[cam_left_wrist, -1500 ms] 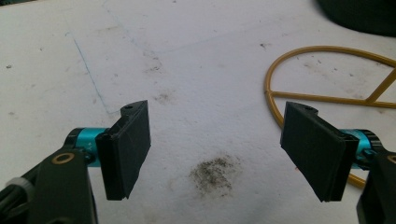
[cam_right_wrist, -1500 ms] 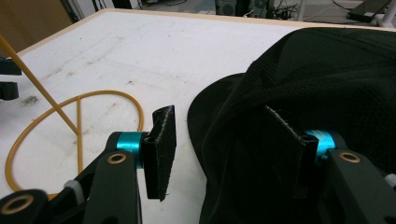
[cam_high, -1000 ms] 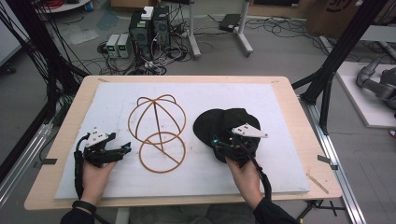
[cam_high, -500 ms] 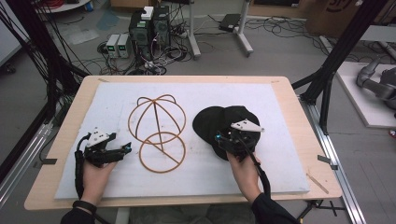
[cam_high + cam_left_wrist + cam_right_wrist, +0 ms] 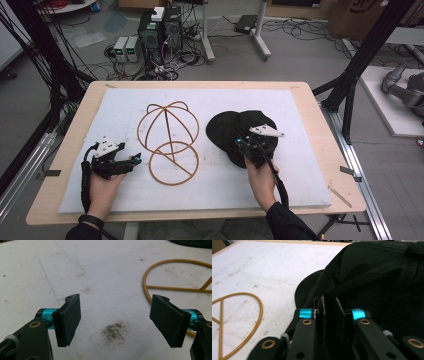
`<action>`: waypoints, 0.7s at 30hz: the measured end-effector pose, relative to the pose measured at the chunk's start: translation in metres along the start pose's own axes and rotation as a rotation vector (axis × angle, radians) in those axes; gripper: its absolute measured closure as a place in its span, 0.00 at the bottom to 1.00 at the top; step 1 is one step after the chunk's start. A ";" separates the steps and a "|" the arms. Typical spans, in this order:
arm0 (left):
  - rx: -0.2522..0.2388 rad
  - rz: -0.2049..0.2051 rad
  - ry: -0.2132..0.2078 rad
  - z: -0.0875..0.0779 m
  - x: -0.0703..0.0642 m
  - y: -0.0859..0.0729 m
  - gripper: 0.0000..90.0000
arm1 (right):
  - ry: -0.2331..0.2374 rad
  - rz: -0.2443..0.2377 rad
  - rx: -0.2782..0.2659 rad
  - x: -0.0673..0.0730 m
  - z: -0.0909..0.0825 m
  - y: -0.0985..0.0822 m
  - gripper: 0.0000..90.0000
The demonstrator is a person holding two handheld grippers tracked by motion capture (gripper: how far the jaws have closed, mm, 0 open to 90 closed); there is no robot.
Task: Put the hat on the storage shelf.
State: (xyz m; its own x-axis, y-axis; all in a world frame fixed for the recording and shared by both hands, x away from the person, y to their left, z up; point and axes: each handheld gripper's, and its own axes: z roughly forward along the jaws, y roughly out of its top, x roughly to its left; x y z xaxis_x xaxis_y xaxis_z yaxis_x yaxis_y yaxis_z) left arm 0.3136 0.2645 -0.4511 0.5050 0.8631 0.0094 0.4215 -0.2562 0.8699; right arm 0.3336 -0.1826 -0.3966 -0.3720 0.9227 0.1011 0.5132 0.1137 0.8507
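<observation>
1. Cables, computer boxes and black frame posts crowd the floor beyond my wooden desk [image 5: 310, 100], which carries a stained white mat [image 5: 225, 105]
2. My right gripper [image 5: 250, 146] has crept forward onto the black cap [image 5: 227, 127], which lies right of centre on the mat; a second ago it sat a little nearer to me, at the cap's near edge
3. Its jaws have just been closing, and in the right gripper view they stand nearly together with a fold of the cap's black fabric [image 5: 329, 315] pinched between the pads; I judge the grip as taken, not merely threatened
4. The wire hat stand [image 5: 169, 140] lies on its side just left of the cap, apart from it, its round base ring [image 5: 173, 162] nearer to me and its dome of hoops farther away; it has not shifted
5. My left gripper [image 5: 131, 162] has kept its place at the mat's left, jaws spread wide and holding nothing, with the ring's edge [image 5: 150, 287] just beyond its right jaw
6. With the cap now caught, I reckon the next step is lifting it toward the stand, though a thin fabric pinch may slip
</observation>
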 end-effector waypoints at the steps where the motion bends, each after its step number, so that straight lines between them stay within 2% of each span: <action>1: -0.001 -0.001 0.001 0.000 0.000 0.000 0.28 | 0.007 0.006 -0.002 0.000 0.000 0.000 0.94; 6: 0.000 0.001 -0.001 0.000 0.000 0.000 0.28 | 0.016 -0.013 -0.012 0.000 -0.001 0.001 0.97; 9: -0.001 -0.001 -0.005 0.000 0.000 0.000 0.28 | 0.040 -0.019 -0.026 -0.001 -0.004 0.002 0.98; 17: -0.001 0.001 -0.004 0.000 0.000 0.000 0.28 | 0.038 -0.018 -0.051 -0.006 -0.015 0.007 0.99; 21: 0.000 0.001 -0.005 0.000 0.000 0.000 0.28 | 0.042 -0.036 -0.079 -0.005 -0.023 0.011 0.99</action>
State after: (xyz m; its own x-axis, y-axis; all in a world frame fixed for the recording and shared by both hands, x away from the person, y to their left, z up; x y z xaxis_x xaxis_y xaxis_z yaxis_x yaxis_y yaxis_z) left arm 0.3135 0.2648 -0.4510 0.5094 0.8605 0.0077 0.4209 -0.2569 0.8700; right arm 0.3240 -0.1944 -0.3757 -0.4224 0.9020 0.0896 0.4367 0.1158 0.8921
